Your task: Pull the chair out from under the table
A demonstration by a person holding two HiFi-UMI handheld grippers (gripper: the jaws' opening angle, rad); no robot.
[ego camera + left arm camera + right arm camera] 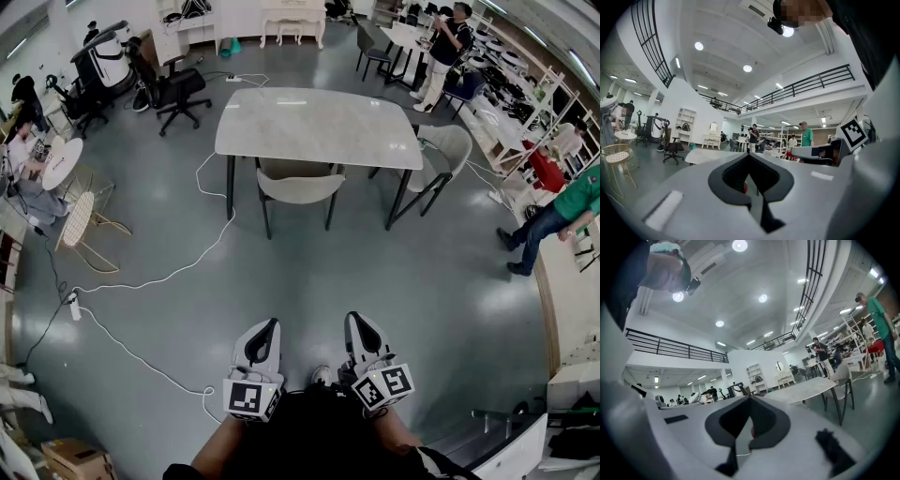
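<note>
A beige chair (pixel 298 187) on black legs is tucked under the near side of the grey marble-top table (pixel 314 127), well ahead of me across the grey floor. My left gripper (pixel 265 330) and right gripper (pixel 359 325) hang side by side close to my body, both pointing level toward the table, both shut and empty. In the left gripper view the left gripper (pixel 749 155) has its jaws together and the table (pixel 705 156) shows far off. In the right gripper view the right gripper (pixel 750 398) is likewise shut, with the table (pixel 806 389) and a second chair (pixel 841 376) to the right.
A second beige chair (pixel 448 155) stands at the table's right end. A white cable (pixel 178 272) runs over the floor from the table to a power strip. A black office chair (pixel 178 94) and gold wire chairs (pixel 80 225) stand left. People (pixel 553 220) stand at right and back.
</note>
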